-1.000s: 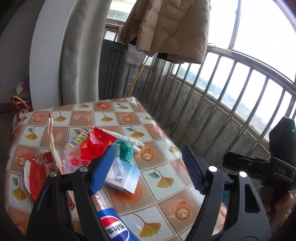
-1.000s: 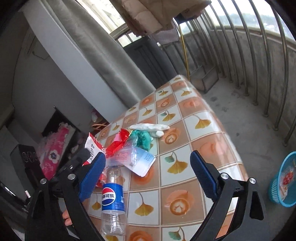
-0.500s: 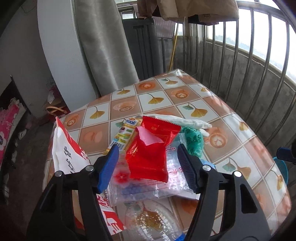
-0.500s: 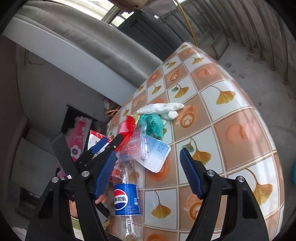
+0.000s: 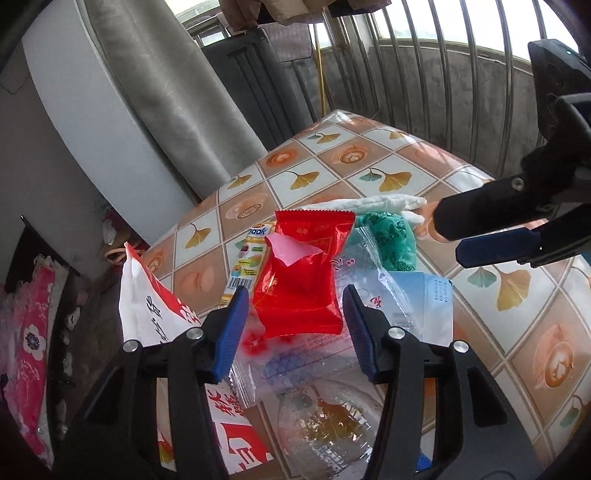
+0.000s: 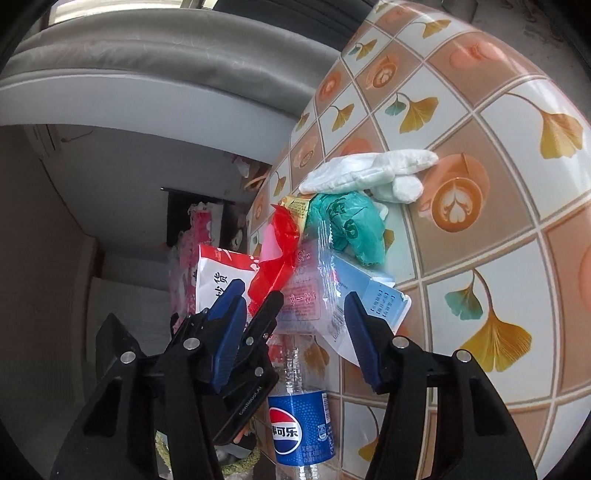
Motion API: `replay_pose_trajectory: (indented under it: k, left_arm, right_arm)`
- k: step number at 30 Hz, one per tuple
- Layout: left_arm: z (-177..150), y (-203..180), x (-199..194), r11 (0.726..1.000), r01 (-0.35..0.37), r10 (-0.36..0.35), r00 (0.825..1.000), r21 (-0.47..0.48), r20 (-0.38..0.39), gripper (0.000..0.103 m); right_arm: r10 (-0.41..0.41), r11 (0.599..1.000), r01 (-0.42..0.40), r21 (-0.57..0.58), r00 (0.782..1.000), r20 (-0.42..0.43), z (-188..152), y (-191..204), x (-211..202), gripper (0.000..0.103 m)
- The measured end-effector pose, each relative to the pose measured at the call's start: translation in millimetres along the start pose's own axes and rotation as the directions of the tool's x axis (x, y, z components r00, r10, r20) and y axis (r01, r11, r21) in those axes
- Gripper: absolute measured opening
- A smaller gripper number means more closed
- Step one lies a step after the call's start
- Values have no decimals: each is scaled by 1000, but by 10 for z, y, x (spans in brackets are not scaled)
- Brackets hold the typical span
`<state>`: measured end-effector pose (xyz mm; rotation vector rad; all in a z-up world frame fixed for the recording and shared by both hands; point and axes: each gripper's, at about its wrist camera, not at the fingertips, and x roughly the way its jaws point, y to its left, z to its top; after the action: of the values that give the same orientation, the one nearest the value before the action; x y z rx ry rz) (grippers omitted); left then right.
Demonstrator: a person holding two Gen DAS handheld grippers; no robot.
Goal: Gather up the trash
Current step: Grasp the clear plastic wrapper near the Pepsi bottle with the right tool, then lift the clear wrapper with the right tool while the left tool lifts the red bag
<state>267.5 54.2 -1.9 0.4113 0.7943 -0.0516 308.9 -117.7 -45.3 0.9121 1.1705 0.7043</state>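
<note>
My left gripper (image 5: 293,319) is closing around the red wrapper (image 5: 303,273), pads seemingly not yet touching. My right gripper (image 6: 295,314), also closing, straddles the clear packet (image 6: 314,291) above the bottle (image 6: 301,428), amid trash near the table's (image 6: 498,229) edge.

one bottle (image 6: 301,417), one red wrapper (image 5: 301,280), one green bag (image 5: 391,236), one white glove (image 6: 369,171), one blue box (image 5: 432,302), two tools.

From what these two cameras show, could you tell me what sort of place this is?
Probably an enclosed home balcony: metal window railings run behind, a jacket hangs above, and a table with a patterned plastic cover holds litter.
</note>
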Motion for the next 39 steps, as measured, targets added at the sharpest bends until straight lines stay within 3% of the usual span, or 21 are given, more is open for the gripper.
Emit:
replay_pose_trajectory:
  k: [1,3,6,10,21,28,33,39]
  left_arm:
    - [3,-13,11,1000,-6,6,1000,9,-5,40]
    - [0,-32,33,999,-18,18,1000,29,-9,24]
    - [-6,-30,43,999,2,-2,1000,44,-13,7]
    - [-24,6,10,999,19,-18,1000,34,-6,5]
    - [-49,281,-233,987,119,-111,991,-108,72,2]
    - [-85,316,-177,982,139,-132,989,-130,60,2]
    - [-99,335,-191,980,143,-135,989,-138,65,2]
    - [-117,400,-268,977,139,-127,989,-161,82,2]
  right_arm:
    - [2,1000,-2,7,1000,-7,25,-15,38,53]
    - [4,1000,-4,26,1000,-17,64,-50,97,52]
    - [13,999,-12,47,1000,-28,124,-88,165,51]
    - [21,998,-18,65,999,-46,166,-118,223,50]
    - [-11,998,17,60,995,-97,294,-138,494,44]
    - [-1,998,8,60,994,-109,313,-165,603,35]
    - [-33,999,38,35,992,-121,298,-136,692,18]
    - [-31,999,29,-17,996,-89,255,17,664,13]
